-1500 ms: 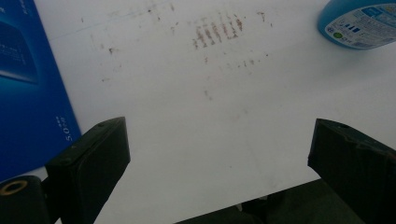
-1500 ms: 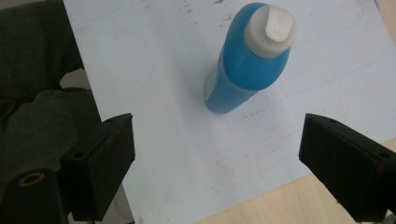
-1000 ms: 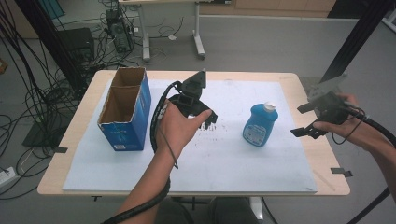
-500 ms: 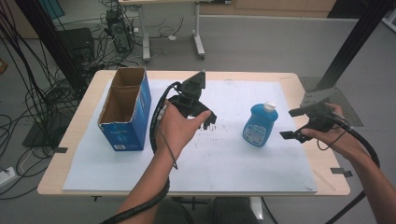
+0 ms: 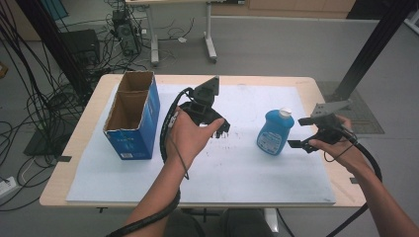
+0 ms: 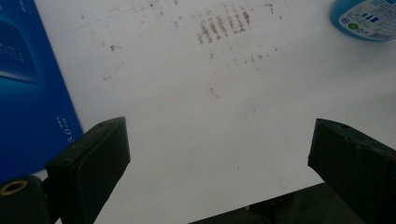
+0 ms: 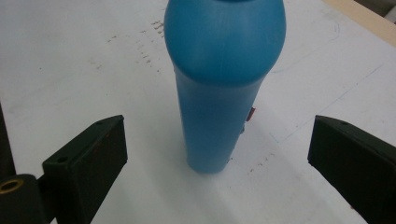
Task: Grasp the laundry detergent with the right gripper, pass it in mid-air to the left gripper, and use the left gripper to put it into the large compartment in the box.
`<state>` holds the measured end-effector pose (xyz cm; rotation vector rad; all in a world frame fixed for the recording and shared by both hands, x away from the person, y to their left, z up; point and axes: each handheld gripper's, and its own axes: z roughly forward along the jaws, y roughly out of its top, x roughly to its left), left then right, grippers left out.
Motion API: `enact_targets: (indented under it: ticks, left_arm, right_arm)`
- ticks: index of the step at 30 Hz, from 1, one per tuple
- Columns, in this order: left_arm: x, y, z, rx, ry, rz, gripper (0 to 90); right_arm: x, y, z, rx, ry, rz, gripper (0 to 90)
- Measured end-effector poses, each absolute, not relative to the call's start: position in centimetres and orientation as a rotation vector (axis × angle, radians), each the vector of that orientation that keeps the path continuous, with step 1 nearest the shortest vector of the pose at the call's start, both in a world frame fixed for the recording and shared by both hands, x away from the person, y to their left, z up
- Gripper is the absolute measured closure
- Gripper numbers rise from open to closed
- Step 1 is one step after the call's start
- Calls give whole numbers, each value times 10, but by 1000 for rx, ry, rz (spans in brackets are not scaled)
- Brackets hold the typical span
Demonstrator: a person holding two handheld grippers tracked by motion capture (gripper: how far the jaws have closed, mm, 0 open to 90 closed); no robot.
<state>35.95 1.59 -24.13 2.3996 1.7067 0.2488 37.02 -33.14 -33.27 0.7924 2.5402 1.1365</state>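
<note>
A blue bottle [image 5: 274,132] with a white cap stands upright on the white mat. My right gripper [image 5: 299,132] is just right of it, level with its body. Its jaws have just been opening and stand wide apart. In the right gripper view the bottle [image 7: 219,93] rises straight ahead in line with the gap of the right gripper [image 7: 219,140], and no pad touches it. My left gripper [image 5: 217,129] hangs over the middle of the mat, pointing down. In the left gripper view the left gripper [image 6: 217,149] is open over bare mat.
An open blue cardboard box [image 5: 131,118] stands on the mat's left side, also at the left edge of the left gripper view [image 6: 28,93]. The white mat [image 5: 222,168] covers most of the wooden table [image 5: 316,89]. Cables and a desk's legs lie on the floor behind.
My right gripper has come down and to the left, from above the table's right edge to beside the bottle. The left gripper and the bottle have stayed put.
</note>
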Motion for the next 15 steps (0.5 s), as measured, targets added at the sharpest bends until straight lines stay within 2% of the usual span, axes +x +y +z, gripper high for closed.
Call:
enact_targets:
  ticks: [15]
  left_arm:
    - [358,16,-243,2395,1707,259,56]
  right_arm:
    - [372,-316,-361,801,2453,1234,35]
